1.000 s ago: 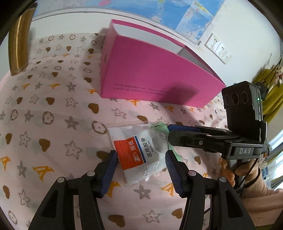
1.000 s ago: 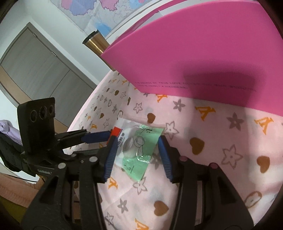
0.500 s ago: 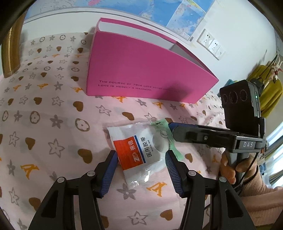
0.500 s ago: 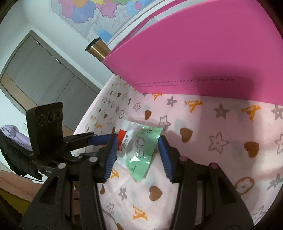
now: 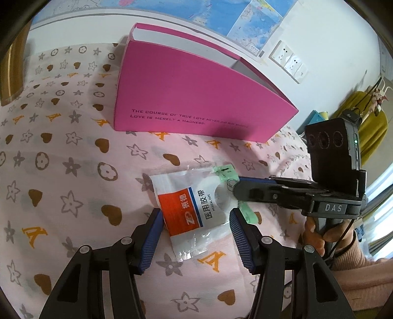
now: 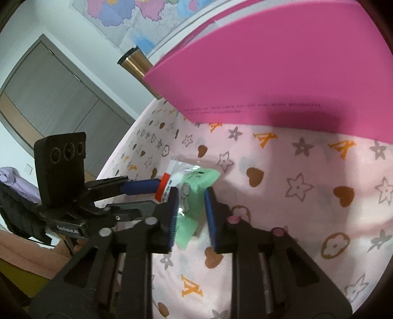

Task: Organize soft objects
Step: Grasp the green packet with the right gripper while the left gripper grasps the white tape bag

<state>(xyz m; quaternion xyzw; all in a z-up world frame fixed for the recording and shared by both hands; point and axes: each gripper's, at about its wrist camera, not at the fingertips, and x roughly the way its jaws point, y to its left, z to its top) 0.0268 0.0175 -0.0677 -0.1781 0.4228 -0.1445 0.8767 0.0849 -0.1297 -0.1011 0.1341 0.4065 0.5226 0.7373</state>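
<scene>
On the desk, pink patterned cloth (image 5: 73,157):
- packet: clear plastic medical tape packet (image 5: 196,213) lies flat on the cloth, orange-blue label up, near the front edge, well in front of the pink box (image 5: 196,98). Crumpled; its green backing (image 6: 199,196) shows in the right wrist view.
- box: pink box stands upright at the back of the desk, printed text line along its lower face. Apart from the packet.
- left gripper (image 5: 196,233): fingers spread, one blue pad on each side of the packet's lower half. Left pad just beside the orange corner, right pad just beside the clear edge. Can't tell if either pad actually touches; no squeeze visible. Reads as open around the packet.
- right gripper (image 6: 191,211): comes in from the right side in the left wrist view, tip over the packet's green end. Its fingers have just been closing; the green end of the packet sits between them. A gap shows on both sides of the green sheet, so not clamped on it.
- hand: a hand (image 5: 319,235) with a pink sleeve holds the right gripper's handle at the right edge.
- background: map (image 5: 245,22) and wall sockets (image 5: 289,61) on the wall behind the box.
</scene>
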